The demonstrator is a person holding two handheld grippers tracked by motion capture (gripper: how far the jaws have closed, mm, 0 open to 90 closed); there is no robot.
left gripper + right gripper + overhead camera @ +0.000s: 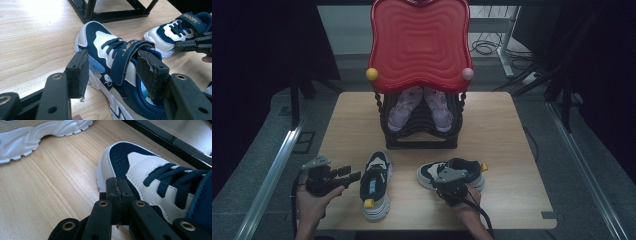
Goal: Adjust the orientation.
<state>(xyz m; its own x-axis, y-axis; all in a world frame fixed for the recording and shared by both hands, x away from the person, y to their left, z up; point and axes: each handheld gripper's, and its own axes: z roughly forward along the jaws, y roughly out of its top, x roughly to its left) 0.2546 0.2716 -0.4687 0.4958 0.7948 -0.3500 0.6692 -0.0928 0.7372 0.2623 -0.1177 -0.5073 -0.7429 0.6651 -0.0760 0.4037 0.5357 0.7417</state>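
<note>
The left tool point(112, 72) gapes wide around the near sneaker's point(117, 75) strap point(127, 60) — closing there risks pinching only strap, while the right tool point(117, 195), pressed shut on nothing, just nudges the other sneaker point(150, 182).

Two navy sneakers point(376, 186), two pink sandals point(404, 108), one rack point(419, 140)

In the left gripper view, "SNOOPY" is showing in yellow letters on the navy strap point(192, 20) of the far sneaker point(175, 32) at two o'clock. The near sneaker's strap point(127, 58) is carrying the same yellow lettering, partly readable as "OOPY". A small cartoon-dog patch point(108, 80) is sitting below that strap, at six o'clock.
</note>
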